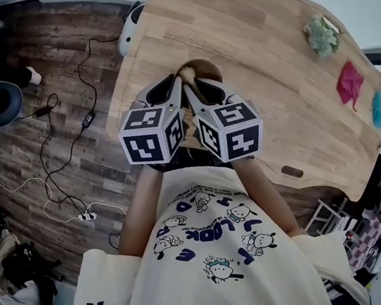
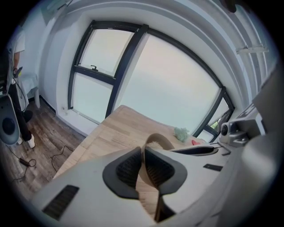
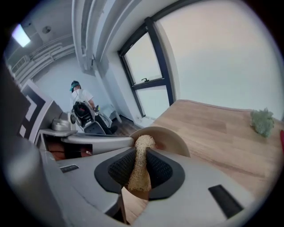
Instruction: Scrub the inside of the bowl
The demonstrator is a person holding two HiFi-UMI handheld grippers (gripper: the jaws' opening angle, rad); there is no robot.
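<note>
**Obs.** Pale tan wooden bowl (image 1: pixel 204 70) sits on the light wood counter (image 1: pixel 255 21) by its near edge, toward the left corner, directly in front of the person.

Left gripper (image 2: pixel 143 159): fingers pressed onto the bowl's thin wall, one pad inside the rim and one outside. The bowl looks tipped up toward the person; how far, I cannot judge.

Right gripper (image 3: pixel 140 169): fingers pinching a tan, fibrous, stick-shaped scrubber (image 3: pixel 143 148) around mid-length. Its rounded tip reaches over the rim into the hollow.

**Step in hand (my reading):** working the scrubber round the inner wall.

**Notes on doing it well:**
- Hold the left pinch firm. The wall is thin, and a sideways push from the scrubber could pivot the bowl or slip it free.
- Sweep in circles, covering the floor of the bowl and then the wall up to the rim.
- The scrubber looks soft, so the tip may fold under load. Light, even pressure is probably best.
- The two grippers sit just beside each other, so keep the strokes short to avoid a knock.
- A green tuft (image 1: pixel 321 35) and a magenta cloth (image 1: pixel 349 81) lie well apart near the right edge, so they are no obstacle.
</note>
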